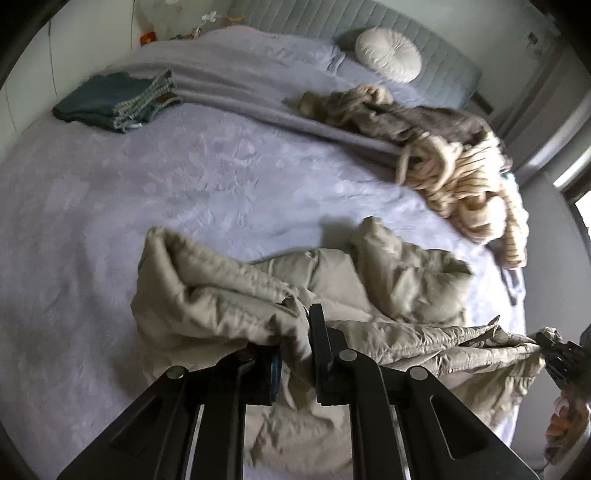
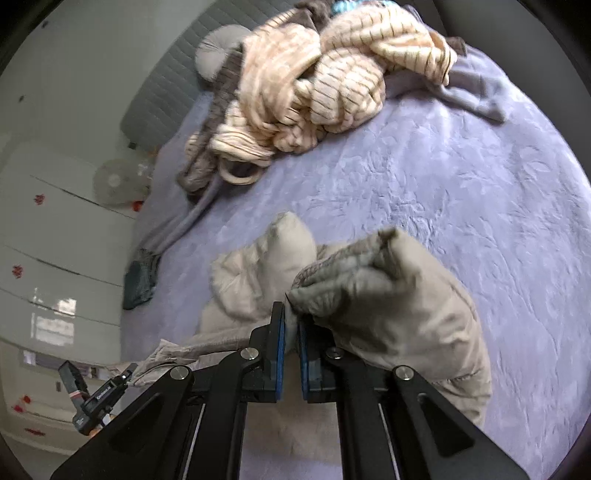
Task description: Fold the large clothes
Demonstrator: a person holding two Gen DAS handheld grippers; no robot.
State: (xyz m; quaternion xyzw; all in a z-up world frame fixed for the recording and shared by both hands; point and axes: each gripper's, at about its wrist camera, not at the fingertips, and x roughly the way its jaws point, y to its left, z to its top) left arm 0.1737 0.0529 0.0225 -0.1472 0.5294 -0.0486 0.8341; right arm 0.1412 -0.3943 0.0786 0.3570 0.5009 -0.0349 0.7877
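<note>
Left gripper (image 1: 295, 332) clamped on a fold of the beige jacket (image 1: 369, 280); right gripper (image 2: 291, 325) pinched on another edge of the same jacket (image 2: 388, 302), cloth visibly squeezed between its blue pads. The jacket hangs bunched from both grips over the near edge of the bed (image 1: 184, 177), its far folds lying crumpled on the cover. Fabric is quilted, puffy, matte, with stitched channels (edges are blurred in both views).

At the right rim of the left view, the right gripper shows small, with a taut stretch of jacket running to it; a hand (image 1: 565, 421) below it is cut off and indistinct. The left gripper likewise shows at the lower left of the right view.

Bedcover: lilac, with an embossed leaf-like pattern. Beyond the jacket, a loose heap of clothes (image 1: 458, 177), cream with thin dark stripes, ribbed, tangled with a grey-brown piece; separate items cannot be told apart. Well apart on the far left, a folded stack (image 1: 110, 101), teal with a checked layer. Farthest: a round pleated cushion (image 1: 388, 55) against a grey channelled headboard (image 1: 314, 22). Clutter beside the headboard is too small to identify.
</note>
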